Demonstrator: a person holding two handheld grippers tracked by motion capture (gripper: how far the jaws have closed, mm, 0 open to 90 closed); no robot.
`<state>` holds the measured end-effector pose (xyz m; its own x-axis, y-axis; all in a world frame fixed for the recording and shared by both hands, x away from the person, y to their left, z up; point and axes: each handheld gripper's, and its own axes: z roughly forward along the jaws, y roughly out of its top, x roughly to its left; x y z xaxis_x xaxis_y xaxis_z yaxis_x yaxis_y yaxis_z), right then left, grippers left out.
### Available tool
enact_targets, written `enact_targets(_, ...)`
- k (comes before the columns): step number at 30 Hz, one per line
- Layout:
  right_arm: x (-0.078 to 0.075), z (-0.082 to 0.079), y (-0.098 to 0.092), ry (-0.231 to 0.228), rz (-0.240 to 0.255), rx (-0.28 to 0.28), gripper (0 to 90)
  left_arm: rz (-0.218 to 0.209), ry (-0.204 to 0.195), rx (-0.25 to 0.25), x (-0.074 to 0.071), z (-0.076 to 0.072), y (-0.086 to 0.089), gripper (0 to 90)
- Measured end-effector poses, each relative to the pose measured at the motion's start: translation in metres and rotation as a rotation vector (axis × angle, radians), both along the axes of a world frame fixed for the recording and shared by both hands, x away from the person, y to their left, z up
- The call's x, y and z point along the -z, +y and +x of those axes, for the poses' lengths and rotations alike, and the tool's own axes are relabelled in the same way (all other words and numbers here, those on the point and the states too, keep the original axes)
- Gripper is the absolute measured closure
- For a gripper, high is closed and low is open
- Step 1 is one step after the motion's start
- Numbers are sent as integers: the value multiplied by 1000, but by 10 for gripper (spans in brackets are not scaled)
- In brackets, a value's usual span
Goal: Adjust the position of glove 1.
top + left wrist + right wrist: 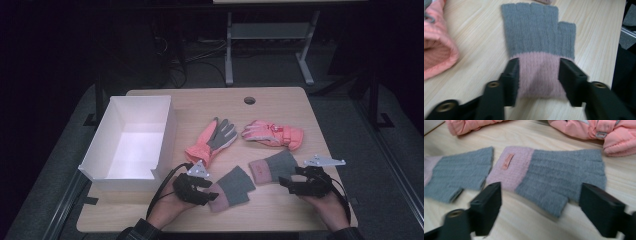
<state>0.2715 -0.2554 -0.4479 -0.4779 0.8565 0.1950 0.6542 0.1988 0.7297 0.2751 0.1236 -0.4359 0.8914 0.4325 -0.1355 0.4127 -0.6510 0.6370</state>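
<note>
Nearest to us lie two knit fingerless mitts, grey with pink cuffs, flat on the front edge of the table (pixel 280 97). We have our left gripper (pixel 212 192) around the left mitt (pixel 537 47): in the left gripper view its jaws stand on either side of the pink cuff, touching or nearly touching its edges, not yet pinched together. We cannot tell whether they are actually gripping the cloth. Taking it at the cuff makes sense, since that is the narrowest part and fits between the jaws.

Our right gripper (pixel 289 184) rests just beside the right mitt (pixel 554 173), its jaws spread wide and empty, with the grey finger end lying between and beyond them. That mitt shows a small label on its cuff.

Farther back, two padded pink gloves lie well apart from our hands: one (pixel 214 137) palm-up showing a grey palm, the other (pixel 272 133) on its side with a strap. At the left stands an open white box (pixel 160 130), empty; we judge the mitts and gloves are meant to go into it, and the left mitt is the closest to it.
</note>
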Motion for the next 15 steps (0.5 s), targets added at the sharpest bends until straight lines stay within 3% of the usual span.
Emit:
enact_targets(2,0,2,2,-6,-5,21,386,-2,-11,-3,2,-3,1,399)
enact_targets(4,-3,5,4,-6,12,31,581,-4,-14,6,3,-6,3,338)
enact_targets(8,-4,17,12,8,39,-4,865,-5,-23,3,7,-11,4,222)
enact_targets(12,-5,34,28,12,23,-56,900,-6,-10,4,10,-12,7,140)
enact_targets(15,-4,49,42,19,15,-77,900,-2,-5,20,13,-11,10,135)
